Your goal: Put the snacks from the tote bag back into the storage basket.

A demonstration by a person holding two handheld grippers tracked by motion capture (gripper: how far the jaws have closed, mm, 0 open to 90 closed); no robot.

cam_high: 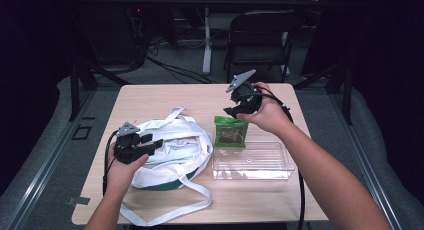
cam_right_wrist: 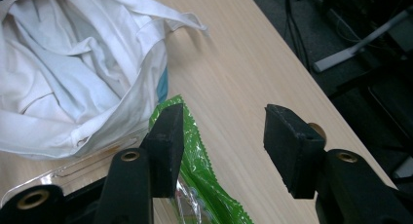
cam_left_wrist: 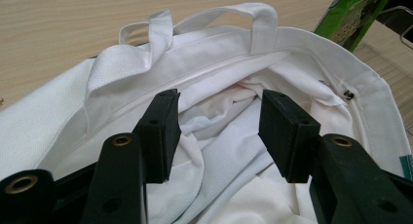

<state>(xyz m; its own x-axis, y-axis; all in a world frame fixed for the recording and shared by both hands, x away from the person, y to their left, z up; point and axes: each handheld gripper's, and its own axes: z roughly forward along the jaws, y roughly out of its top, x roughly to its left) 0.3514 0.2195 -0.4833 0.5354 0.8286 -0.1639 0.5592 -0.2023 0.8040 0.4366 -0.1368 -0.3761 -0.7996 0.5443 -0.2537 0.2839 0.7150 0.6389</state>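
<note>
A white cloth tote bag (cam_high: 170,155) with long straps lies open on the wooden table (cam_high: 165,97). My left gripper (cam_high: 152,144) hovers over its mouth, open, and the left gripper view looks into the crumpled white lining (cam_left_wrist: 219,121). A green snack packet (cam_high: 230,132) leans on the far rim of a clear plastic tray (cam_high: 252,162). My right gripper (cam_high: 231,111) is open just above and behind the packet. The right gripper view has the packet (cam_right_wrist: 195,165) below the left jaw, with nothing between the jaws.
A dark folding chair (cam_high: 260,40) stands beyond the table's far edge, among cables and a table leg on the floor. A loose bag strap (cam_high: 165,215) trails toward the near edge. The table's far right edge (cam_right_wrist: 311,87) lies close to my right gripper.
</note>
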